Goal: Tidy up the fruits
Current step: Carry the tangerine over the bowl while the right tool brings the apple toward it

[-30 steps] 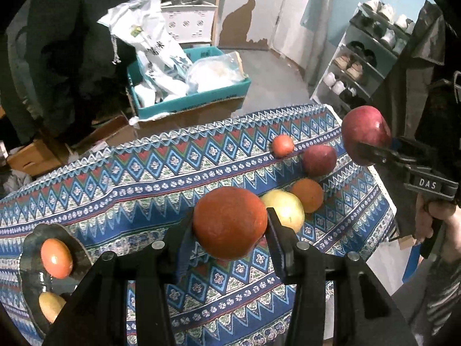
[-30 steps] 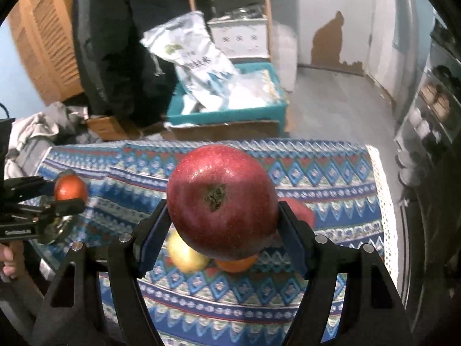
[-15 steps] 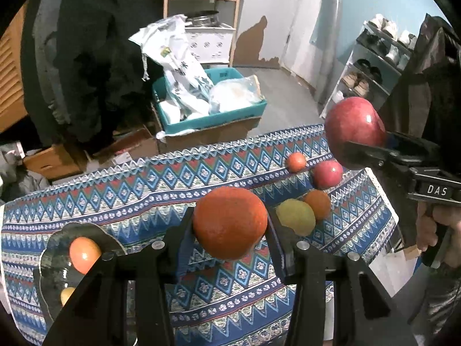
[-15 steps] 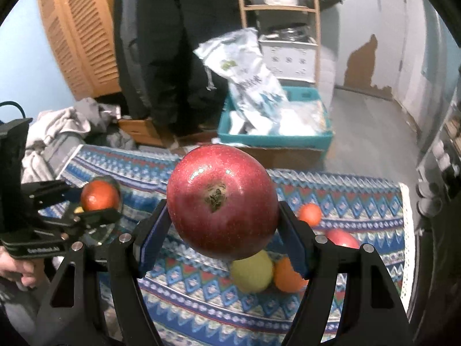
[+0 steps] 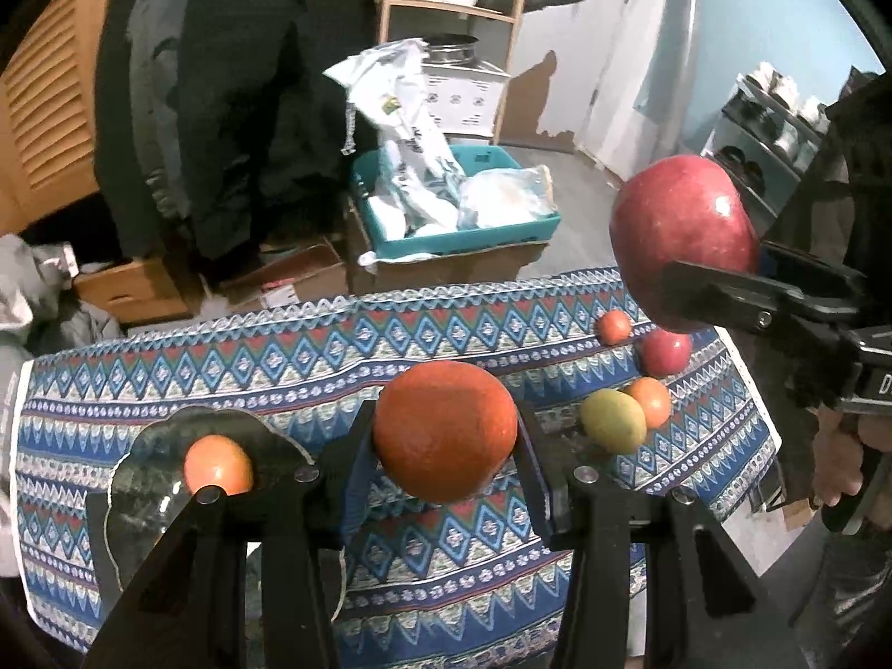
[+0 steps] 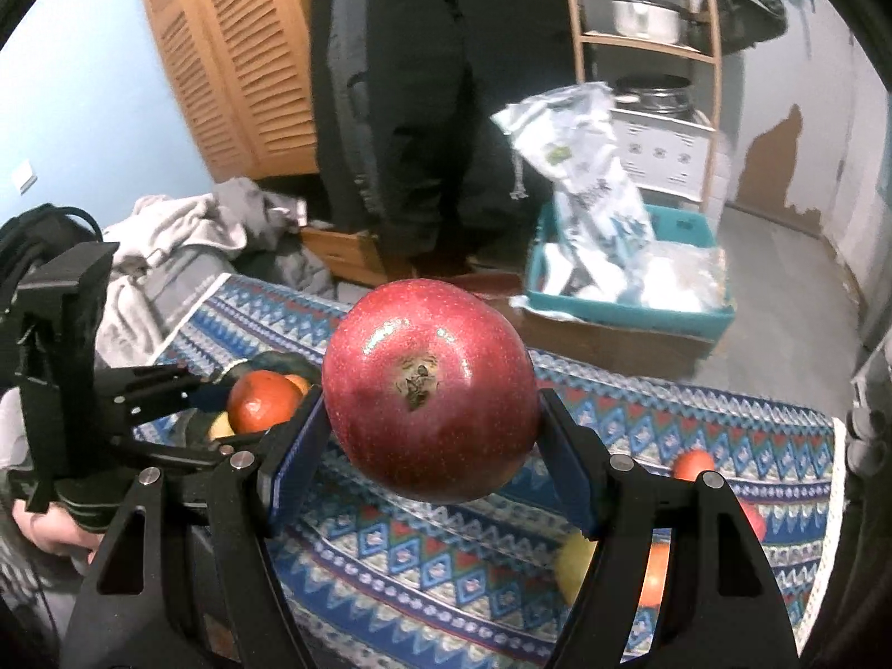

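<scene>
1. Behind the bench (image 5: pixel 267 368), which wears a blue, red and white zigzag cloth, sit a teal crate (image 5: pixel 463 240) stuffed with white bags, a wooden shelf with a pot, louvred wooden doors and a dark coat hanging up
2. Left claw (image 5: pixel 446 435) is closed on an orange (image 5: pixel 444 430), both pads pressed to its sides, held up above the cloth
3. Right claw (image 6: pixel 429 418) is clamped on a big red apple (image 6: pixel 429 390), the blue pads tight on either flank and the blossom end facing the camera; it is carried in the air over the bench
4. From the left wrist view the red apple (image 5: pixel 683 242) shows at the right, higher than the orange, with a hand (image 5: pixel 842 457) on the claw's grip below it
5. At the near left of the bench lies a dark glass plate (image 5: pixel 139 468) with an orange fruit (image 5: pixel 217 465) on it; the right wrist view shows a yellowish piece there as well
6. On the right side of the cloth four fruits remain: a yellow-green one (image 5: pixel 613 421) touching an orange one (image 5: pixel 649 401), a smaller red apple (image 5: pixel 664 351) just beyond, and a small orange fruit (image 5: pixel 613 326) farthest back
7. Grey and white clothes are heaped beyond the left end of the bench
</scene>
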### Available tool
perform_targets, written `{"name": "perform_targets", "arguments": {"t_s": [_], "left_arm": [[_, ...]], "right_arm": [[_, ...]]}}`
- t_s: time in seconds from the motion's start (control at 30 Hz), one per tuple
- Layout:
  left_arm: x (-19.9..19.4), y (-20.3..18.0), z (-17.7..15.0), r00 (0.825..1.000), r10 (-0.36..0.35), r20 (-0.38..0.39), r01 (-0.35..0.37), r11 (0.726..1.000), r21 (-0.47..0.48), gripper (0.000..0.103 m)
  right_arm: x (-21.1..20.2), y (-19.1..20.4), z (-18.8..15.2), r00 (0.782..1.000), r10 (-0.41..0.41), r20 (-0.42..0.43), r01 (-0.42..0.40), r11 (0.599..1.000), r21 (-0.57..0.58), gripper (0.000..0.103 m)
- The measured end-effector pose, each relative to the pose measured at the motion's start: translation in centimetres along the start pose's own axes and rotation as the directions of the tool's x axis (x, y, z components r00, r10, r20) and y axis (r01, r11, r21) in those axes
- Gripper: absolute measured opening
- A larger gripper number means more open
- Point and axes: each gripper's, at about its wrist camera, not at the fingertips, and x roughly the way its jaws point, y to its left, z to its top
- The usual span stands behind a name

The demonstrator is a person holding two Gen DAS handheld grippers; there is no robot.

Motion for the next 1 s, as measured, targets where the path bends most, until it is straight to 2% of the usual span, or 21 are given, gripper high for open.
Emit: {"name": "perform_targets", "arguments": {"t_s": [0.47, 0.7, 1.0], "left_arm": [[-1.0, 6.2, -1.4, 0.999, 0.040, -0.002, -0.040, 0.993, -0.115, 0.047], [-1.2, 9.7, -2.7, 0.997, 0.073, -0.013, -0.074, 0.980, -0.182, 0.047], [-1.2, 13.7, -4.1, 0.993, 0.110, -0.035, -0.115, 0.961, -0.250, 0.047]], "right_arm": [[4.9, 5.4, 1.9, 0.994, 0.088, -0.059, -0.091, 0.995, -0.050, 0.073], [7.6, 7.8, 2.5, 0.985, 0.140, -0.098, -0.145, 0.988, -0.045, 0.073], [10.7, 11.0, 2.9, 0.976, 0.164, -0.142, -0.175, 0.982, -0.069, 0.073]]}}
